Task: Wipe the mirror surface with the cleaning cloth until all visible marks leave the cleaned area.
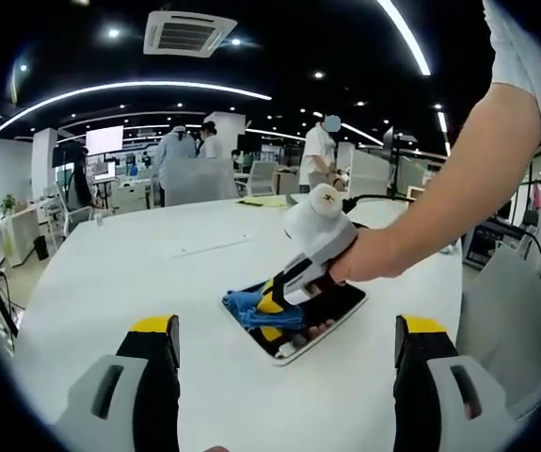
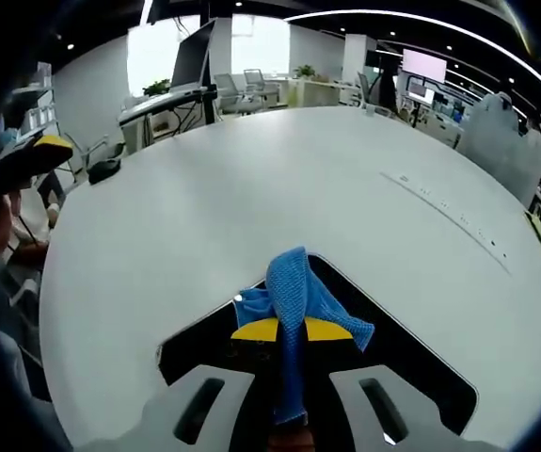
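Observation:
A dark rectangular mirror (image 1: 331,315) with a white edge lies flat on the white table (image 1: 157,273). My right gripper (image 1: 272,307), held by a person's hand, presses a blue cleaning cloth (image 1: 251,308) onto the mirror's left end. In the right gripper view, that gripper (image 2: 291,330) is shut on the blue cloth (image 2: 294,292), which hangs over the dark mirror (image 2: 392,330). My left gripper (image 1: 284,341) hovers open in front of the mirror, nothing between its yellow-tipped fingers (image 1: 154,330).
The round white table (image 2: 204,207) stretches wide around the mirror. Several people stand at desks beyond its far edge (image 1: 195,151). Office chairs and monitors (image 2: 190,56) line the background. A person's arm (image 1: 458,179) reaches in from the right.

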Demonstrator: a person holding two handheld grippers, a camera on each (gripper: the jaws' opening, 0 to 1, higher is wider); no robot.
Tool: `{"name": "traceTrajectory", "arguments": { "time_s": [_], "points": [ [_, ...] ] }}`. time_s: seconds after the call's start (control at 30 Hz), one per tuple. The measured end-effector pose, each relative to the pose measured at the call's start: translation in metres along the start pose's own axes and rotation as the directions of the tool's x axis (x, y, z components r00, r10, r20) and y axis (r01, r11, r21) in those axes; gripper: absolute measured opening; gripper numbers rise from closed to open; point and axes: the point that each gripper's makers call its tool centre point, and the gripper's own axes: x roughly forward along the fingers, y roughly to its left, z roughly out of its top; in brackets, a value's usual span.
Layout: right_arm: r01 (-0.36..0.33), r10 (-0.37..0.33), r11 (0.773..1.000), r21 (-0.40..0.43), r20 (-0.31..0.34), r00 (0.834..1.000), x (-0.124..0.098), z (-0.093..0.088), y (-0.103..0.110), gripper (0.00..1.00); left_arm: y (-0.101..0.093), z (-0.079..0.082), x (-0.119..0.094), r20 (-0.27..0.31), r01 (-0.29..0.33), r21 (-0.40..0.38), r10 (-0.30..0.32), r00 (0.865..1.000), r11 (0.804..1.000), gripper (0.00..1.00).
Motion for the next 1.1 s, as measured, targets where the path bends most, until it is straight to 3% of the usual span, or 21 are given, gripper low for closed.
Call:
{"name": "traceTrajectory", "arguments": {
  "time_s": [1.1],
  "points": [
    [-0.028,0.028,1.0,-0.012,0.003,1.0,-0.015,-0.012,0.037,0.03,0.001,0.008,-0.005,0.022,-0.008,0.014,0.007,1.0,1.0,0.96]
  ]
}}
